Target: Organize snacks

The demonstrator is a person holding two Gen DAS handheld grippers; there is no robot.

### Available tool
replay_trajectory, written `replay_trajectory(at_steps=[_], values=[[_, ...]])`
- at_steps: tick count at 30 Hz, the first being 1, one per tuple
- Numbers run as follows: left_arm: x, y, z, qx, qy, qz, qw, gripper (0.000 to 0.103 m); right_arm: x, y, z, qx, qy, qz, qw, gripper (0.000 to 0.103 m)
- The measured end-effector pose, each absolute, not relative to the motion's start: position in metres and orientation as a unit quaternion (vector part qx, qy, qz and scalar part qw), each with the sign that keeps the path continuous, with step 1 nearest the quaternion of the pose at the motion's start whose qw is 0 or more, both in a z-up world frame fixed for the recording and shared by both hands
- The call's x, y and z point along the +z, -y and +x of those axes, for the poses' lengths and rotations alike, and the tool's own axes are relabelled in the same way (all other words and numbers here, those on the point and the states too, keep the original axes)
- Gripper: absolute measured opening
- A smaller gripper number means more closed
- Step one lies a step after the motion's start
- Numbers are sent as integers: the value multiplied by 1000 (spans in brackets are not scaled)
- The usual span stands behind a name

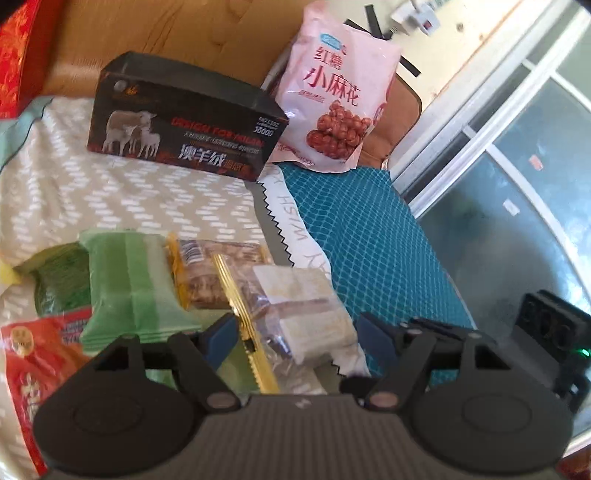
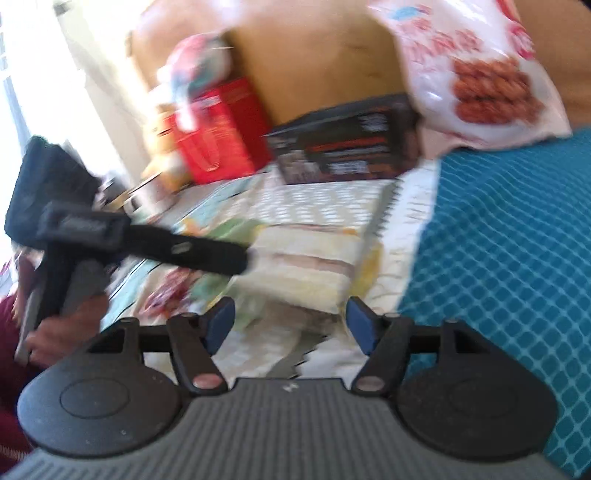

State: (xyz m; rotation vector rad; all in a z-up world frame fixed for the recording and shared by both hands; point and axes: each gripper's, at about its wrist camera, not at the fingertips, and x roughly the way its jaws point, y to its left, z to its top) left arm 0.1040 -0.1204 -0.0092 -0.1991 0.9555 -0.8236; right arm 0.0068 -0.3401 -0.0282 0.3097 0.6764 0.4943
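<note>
My left gripper (image 1: pixel 299 339) is open and low over a pile of small snack packets on a white patterned cloth (image 1: pixel 110 192). A clear packet of layered cake (image 1: pixel 303 306) lies between its blue pads, which do not press on it. Beside it lie a gold-edged nut bar packet (image 1: pixel 207 273), a pale green packet (image 1: pixel 129 284), a dark green one (image 1: pixel 59 284) and a red one (image 1: pixel 33 354). My right gripper (image 2: pixel 291 325) is open just short of the same layered cake packet (image 2: pixel 306 266). The left gripper (image 2: pixel 236 258) reaches in from the left there, held by a hand (image 2: pixel 66 325).
A black box (image 1: pixel 184 122) and a large pink snack bag (image 1: pixel 332 99) stand at the back against a brown cushion (image 1: pixel 166 33). A teal mesh cloth (image 1: pixel 369 240) covers the right side. A red box (image 2: pixel 221 129) sits left of the black box (image 2: pixel 347 144). The right wrist view is blurred.
</note>
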Motion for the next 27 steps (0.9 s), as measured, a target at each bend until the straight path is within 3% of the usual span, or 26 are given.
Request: replay_trajectory(at_steps=[6,7,8,10,13,20,27], values=[[-10,128,107,-375,-452,-82,805,68,-36,332,7,199,-325,68,922,73],[-11,129,106,-375,-450,-78,807,59,-41,330,9,197,-331,56,921,74],[-11,134,106,-374,-450,-70,808,44,-44,325,8,195,-325,41,924,70],[-12,139,108,-382,-458,-64,801,35,-44,315,6,192,-314,3,930,50],[-1,137,106,-381,-436,-54,813,33,-41,310,9,175,-311,-14,934,43],[55,118,127,-404,-343,-88,843,33,8,312,35,165,-225,-1,960,42],[82,118,205,-347,-279,-82,892,34,38,298,133,163,-192,-11,968,42]])
